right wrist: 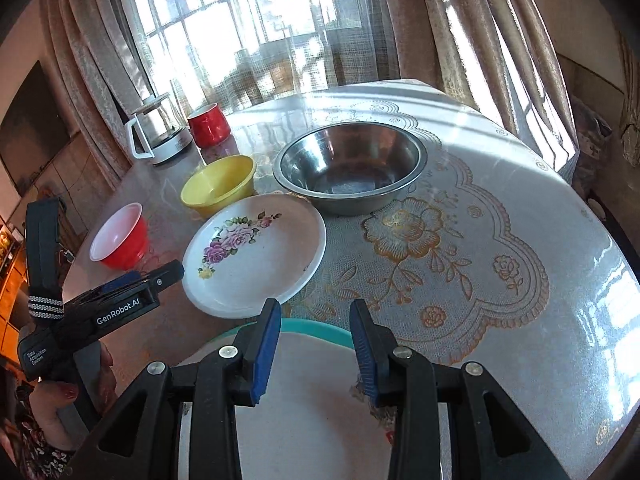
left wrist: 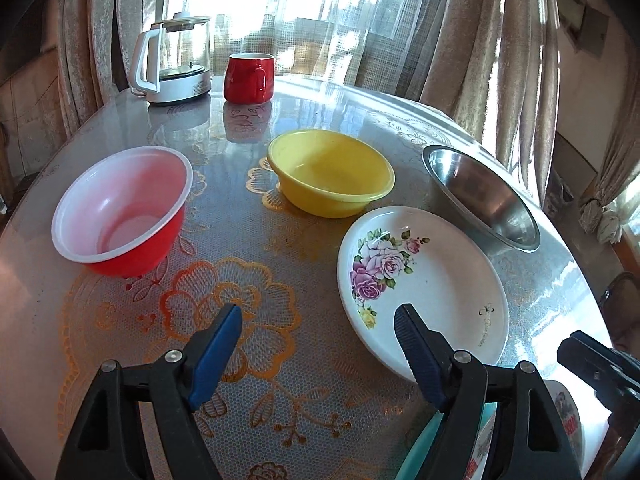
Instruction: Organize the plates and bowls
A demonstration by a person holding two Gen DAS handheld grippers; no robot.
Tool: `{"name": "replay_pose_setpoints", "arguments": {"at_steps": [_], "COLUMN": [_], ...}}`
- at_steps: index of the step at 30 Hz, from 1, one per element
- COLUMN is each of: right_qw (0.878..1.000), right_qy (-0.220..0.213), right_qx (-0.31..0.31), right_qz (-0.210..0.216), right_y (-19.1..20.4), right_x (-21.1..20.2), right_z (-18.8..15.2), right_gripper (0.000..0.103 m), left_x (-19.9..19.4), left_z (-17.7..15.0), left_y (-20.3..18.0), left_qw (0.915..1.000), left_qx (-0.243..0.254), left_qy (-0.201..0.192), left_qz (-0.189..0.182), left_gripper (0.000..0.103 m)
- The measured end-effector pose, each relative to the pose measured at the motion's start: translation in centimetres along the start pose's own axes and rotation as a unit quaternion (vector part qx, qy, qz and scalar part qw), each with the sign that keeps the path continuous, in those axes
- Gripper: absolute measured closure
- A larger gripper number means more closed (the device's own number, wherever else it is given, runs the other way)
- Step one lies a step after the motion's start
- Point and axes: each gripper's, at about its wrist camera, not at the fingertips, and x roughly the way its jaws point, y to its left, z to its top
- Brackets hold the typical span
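Blue-padded fingers of my left gripper (left wrist: pixel 318 320) stand wide apart with nothing between them, above the lace-covered surface (left wrist: pixel 248 280). In the left wrist view the flowered plate (left wrist: pixel 432 280) lies at one o'clock, the yellow bowl (left wrist: pixel 332 172) at twelve, the red bowl (left wrist: pixel 120 212) at ten, the steel bowl (left wrist: pixel 484 196) at two. In the right wrist view my right gripper (right wrist: pixel 316 312) has its fingers narrowly parted over a white plate with a teal rim (right wrist: pixel 312 380); I cannot tell whether they grip it. The flowered plate sits at eleven, just beside the steel bowl at twelve.
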Motion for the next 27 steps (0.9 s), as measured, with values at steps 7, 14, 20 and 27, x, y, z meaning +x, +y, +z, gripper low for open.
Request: {"name": "replay_pose_setpoints", "arguments": {"at_steps": [7, 14, 20, 27], "right_qw": [0.999, 0.998, 0.995, 0.994], "right_qy": [0.04, 0.07, 0.092, 0.1], "right_qx": [0.01, 0.007, 0.022, 0.027], "right_qz": [-0.002, 0.001, 0.016, 0.021], "right_y": [0.2, 0.7, 0.5, 0.5], "right_x": [3.9, 6.6, 8.3, 9.3], "right_z": [1.9, 2.8, 3.1, 3.2], "right_gripper": [0.067, 0.067, 0.067, 0.067], "left_x": [1.5, 2.1, 2.3, 2.3], "left_z": [0.0, -0.1, -0.2, -0.4], "left_y": [0.0, -0.1, 0.0, -0.4], "left_qw": [0.9996, 0.9993, 0.9992, 0.9989], "left_qx": [0.02, 0.029, 0.027, 0.039], "left_qy": [0.017, 0.023, 0.027, 0.02], "left_qz": [0.004, -0.002, -0.015, -0.016], "left_gripper": [0.026, 0.028, 0.029, 0.03]}}
